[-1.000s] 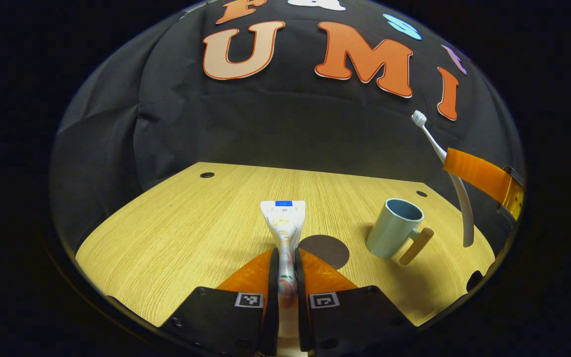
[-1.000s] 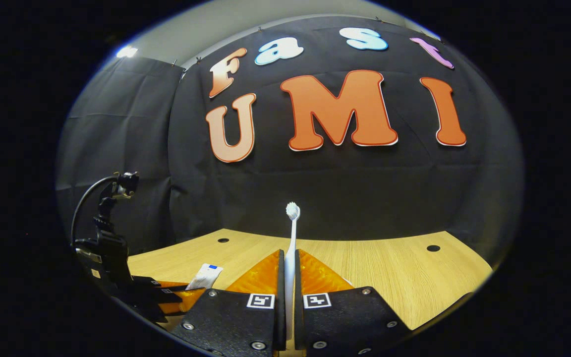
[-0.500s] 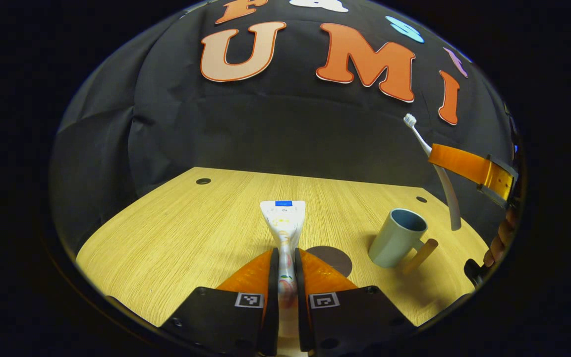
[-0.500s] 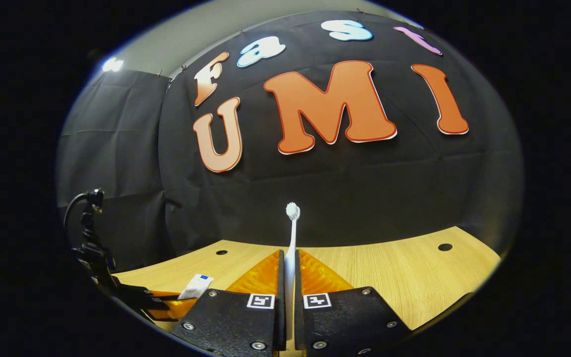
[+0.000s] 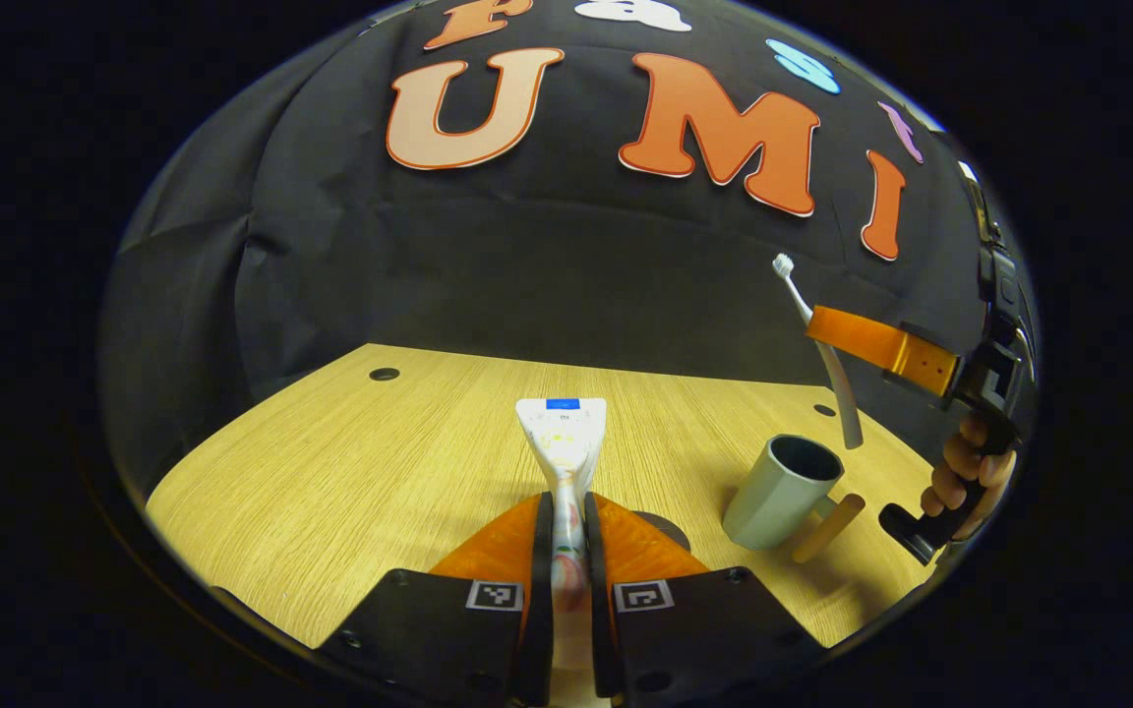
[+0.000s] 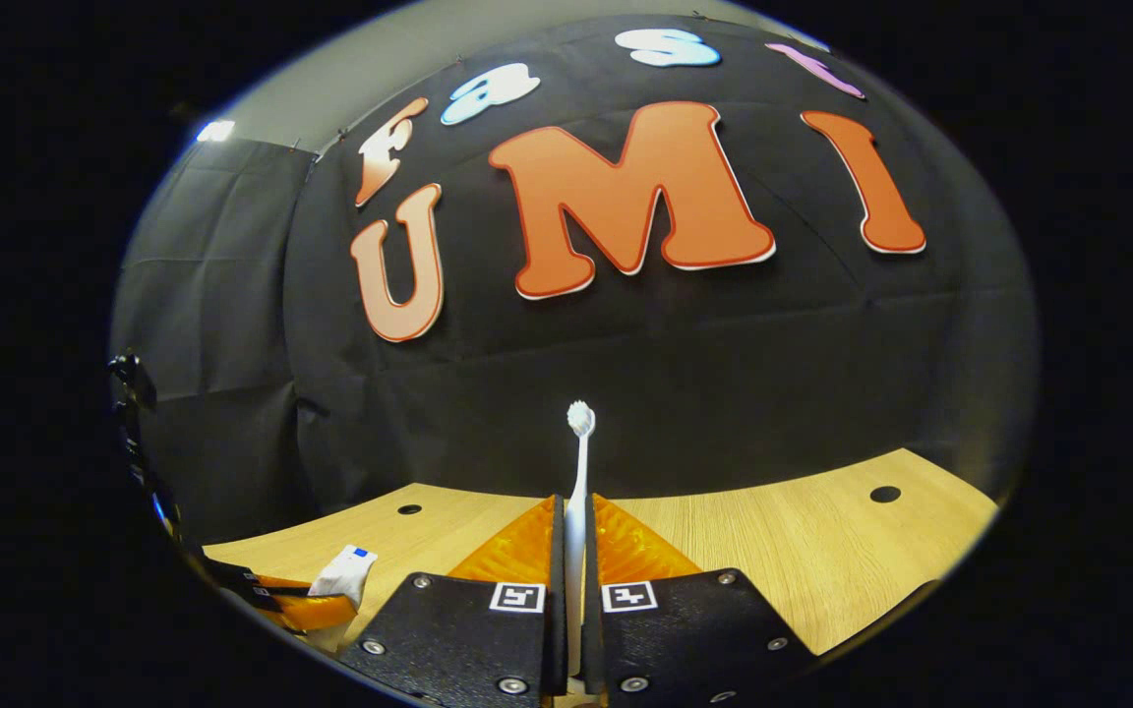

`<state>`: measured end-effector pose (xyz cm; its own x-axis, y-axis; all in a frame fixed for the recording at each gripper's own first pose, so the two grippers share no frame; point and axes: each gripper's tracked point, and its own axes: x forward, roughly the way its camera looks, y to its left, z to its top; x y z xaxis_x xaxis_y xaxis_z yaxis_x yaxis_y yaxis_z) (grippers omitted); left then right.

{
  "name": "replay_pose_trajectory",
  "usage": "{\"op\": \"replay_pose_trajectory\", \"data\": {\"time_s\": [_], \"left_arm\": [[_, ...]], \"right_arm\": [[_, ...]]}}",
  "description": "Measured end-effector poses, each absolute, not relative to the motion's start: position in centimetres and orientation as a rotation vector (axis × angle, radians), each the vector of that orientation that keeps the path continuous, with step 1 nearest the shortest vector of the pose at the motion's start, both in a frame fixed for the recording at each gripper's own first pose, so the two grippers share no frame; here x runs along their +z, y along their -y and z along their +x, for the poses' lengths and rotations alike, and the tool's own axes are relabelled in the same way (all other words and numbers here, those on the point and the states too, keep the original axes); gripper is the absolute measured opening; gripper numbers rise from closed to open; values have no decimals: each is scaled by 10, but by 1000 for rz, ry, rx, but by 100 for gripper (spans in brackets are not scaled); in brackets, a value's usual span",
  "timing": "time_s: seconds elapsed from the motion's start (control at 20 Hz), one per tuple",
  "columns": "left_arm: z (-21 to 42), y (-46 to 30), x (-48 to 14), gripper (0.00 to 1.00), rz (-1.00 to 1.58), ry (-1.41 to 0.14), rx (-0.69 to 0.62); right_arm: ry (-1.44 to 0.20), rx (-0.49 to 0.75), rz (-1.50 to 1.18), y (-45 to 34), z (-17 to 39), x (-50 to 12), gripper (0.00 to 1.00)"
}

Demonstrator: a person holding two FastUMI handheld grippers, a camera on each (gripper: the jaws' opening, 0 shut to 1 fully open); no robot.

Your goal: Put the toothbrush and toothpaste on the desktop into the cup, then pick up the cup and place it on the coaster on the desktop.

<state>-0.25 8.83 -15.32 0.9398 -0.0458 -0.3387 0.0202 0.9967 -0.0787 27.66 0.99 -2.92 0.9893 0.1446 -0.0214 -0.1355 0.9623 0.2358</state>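
The toothpaste [image 5: 564,442] is clamped between the left gripper's [image 5: 567,511] fingers above the table [image 5: 330,472]. The toothbrush [image 6: 577,492] stands pinched in the right gripper [image 6: 572,521], its lower end hanging just over the upright cup [image 5: 781,492], beside the coaster [image 5: 670,526].

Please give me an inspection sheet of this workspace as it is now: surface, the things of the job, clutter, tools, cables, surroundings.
Surface: wooden desktop, with small round holes.
Toothpaste: tube held off the desktop by the left tool, flat end forward.
Toothbrush: toothbrush held by the right tool, bristles up; in the left gripper view its lower end hangs above the cup.
Cup: cup stands upright on the desktop, nothing in it, wooden handle to the right.
Coaster: dark round coaster, partly hidden behind the left tool, nothing on it.
Clutter: nothing seen.
Tools: both shut on their things; a hand holds the right one.
Cables: nothing seen.
Surroundings: black cloth wall.
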Motion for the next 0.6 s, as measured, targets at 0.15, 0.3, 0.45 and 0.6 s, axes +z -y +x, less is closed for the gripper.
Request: {"op": "replay_pose_trajectory", "data": {"time_s": [0.15, 0.3, 0.45, 0.6], "left_arm": [[-14, -104, -147, 19, -70, -351, -30], [-19, -105, -135, 20, -73, -355, -28], [-24, -97, -123, 19, -86, -368, -32], [-37, -108, -104, 18, -89, -372, -27]], "right_arm": [[-54, 133, 224, -2, 284, -39, 7], [-73, 151, 209, -4, 287, -48, 7], [-107, 127, 178, 2, 294, -65, 7], [-130, 136, 171, 0, 295, -75, 7]]}}
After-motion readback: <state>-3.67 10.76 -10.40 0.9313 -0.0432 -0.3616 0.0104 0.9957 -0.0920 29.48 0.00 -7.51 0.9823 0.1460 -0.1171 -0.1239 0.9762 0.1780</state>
